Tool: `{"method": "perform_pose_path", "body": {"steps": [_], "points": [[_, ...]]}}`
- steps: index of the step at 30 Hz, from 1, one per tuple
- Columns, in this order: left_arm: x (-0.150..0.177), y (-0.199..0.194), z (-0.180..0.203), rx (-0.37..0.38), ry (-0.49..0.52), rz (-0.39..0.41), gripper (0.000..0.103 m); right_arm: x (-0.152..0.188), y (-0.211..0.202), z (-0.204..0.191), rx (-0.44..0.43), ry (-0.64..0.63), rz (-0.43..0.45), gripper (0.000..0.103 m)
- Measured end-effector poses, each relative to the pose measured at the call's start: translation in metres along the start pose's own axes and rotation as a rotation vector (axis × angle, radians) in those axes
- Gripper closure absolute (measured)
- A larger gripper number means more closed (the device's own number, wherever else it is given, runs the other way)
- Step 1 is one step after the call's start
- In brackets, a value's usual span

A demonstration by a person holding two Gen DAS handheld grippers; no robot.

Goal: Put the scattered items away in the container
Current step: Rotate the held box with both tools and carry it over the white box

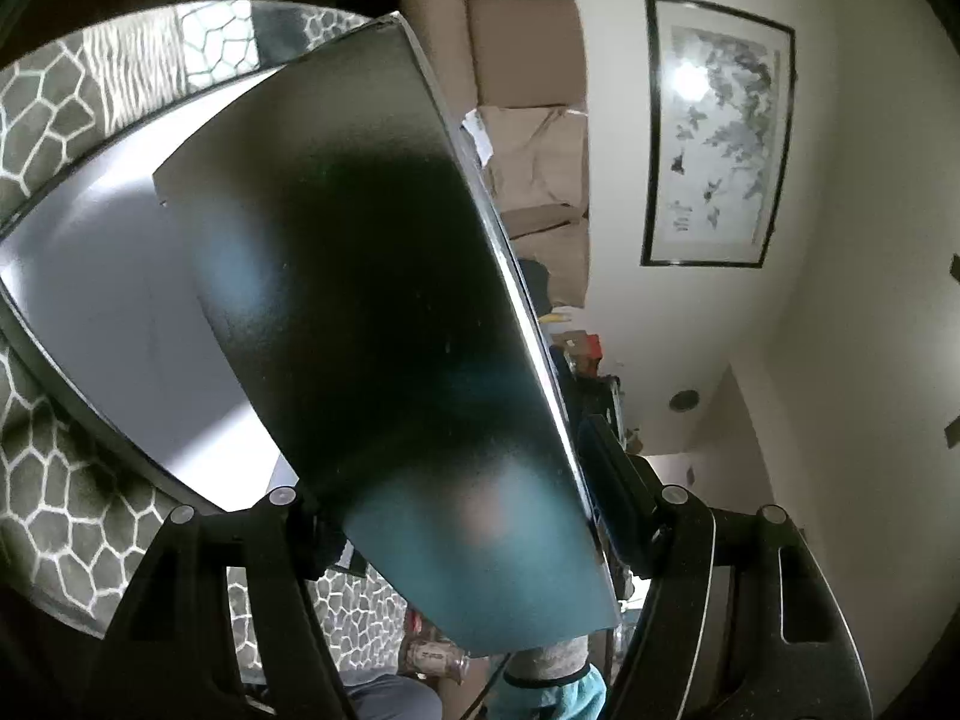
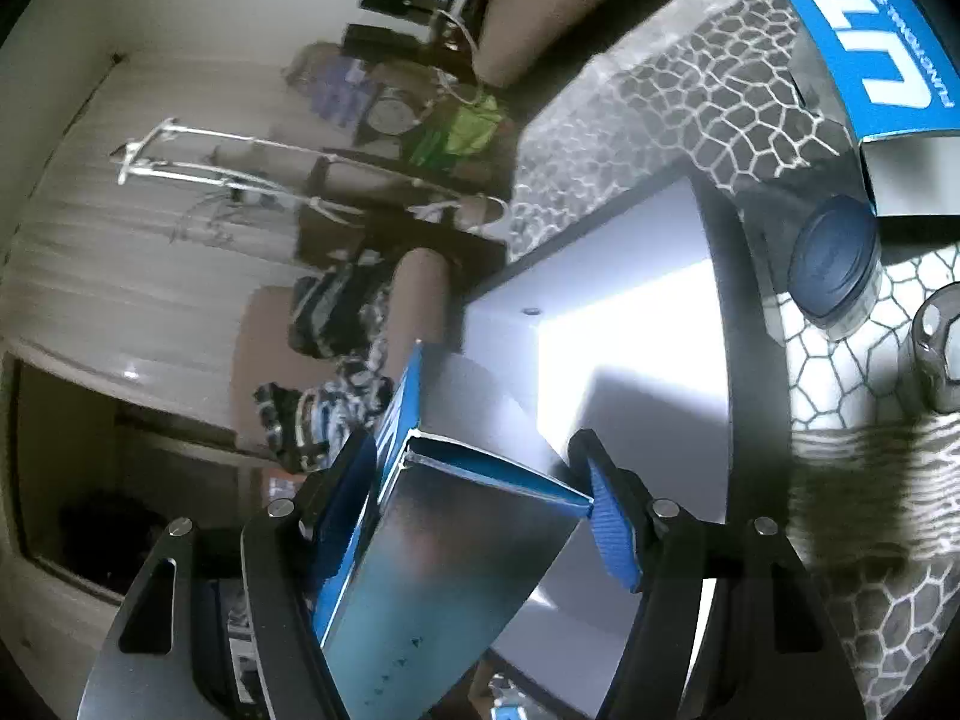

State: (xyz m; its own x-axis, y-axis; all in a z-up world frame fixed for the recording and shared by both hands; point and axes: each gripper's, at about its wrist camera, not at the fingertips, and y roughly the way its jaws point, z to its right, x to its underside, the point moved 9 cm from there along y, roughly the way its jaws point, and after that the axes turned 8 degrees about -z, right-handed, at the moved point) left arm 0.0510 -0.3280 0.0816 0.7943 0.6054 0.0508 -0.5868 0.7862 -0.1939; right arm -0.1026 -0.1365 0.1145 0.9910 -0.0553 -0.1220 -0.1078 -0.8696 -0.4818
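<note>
- The tray [image 2: 636, 300], a white, dark-rimmed container on the patterned rug [image 2: 690, 96], is the landmark; all places here are given from it.
- The right gripper [image 2: 480, 480] pinches a small blue carton [image 2: 456, 540] between its blue pads [image 2: 612, 534]. One pad lies flat on the carton's blue side and the other meets its far corner.
- The carton hangs above the tray's near part. Its long axis runs along the fingers and points at the tray floor, so lowering it along that axis looks like the natural way in.
- The left gripper [image 1: 456, 516] holds a large dark box [image 1: 384, 312] over the tray [image 1: 90, 300]. The box fills the gap between the jaws, and the right-hand finger [image 1: 618, 498] presses its silver edge; contact on the other side is hidden, but the grip reads as closed on the box.
- The box's long axis also runs forward from the fingers, tilted across the tray.
- Beyond the tray's far rim, a blue-lidded jar [image 2: 834, 270], a glass [image 2: 936, 348] and a bigger blue carton [image 2: 870, 42] sit on the rug, not yet tidied.
- Those three lie to the right of the right gripper's fingers, so the right hand seems nearer to them, though both hands are full.
- Both held boxes are above the same tray, so they may crowd each other.
</note>
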Motion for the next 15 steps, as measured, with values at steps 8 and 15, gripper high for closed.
{"method": "perform_pose_path", "body": {"steps": [8,15], "points": [[-0.019,0.026,-0.015,0.007,-0.052,0.038,0.037,-0.020,0.014,0.020,0.080,0.018,-0.009,0.030],[-0.028,0.045,-0.022,0.004,-0.081,0.048,0.036,-0.033,0.021,0.029,0.111,0.029,-0.016,0.030]]}}
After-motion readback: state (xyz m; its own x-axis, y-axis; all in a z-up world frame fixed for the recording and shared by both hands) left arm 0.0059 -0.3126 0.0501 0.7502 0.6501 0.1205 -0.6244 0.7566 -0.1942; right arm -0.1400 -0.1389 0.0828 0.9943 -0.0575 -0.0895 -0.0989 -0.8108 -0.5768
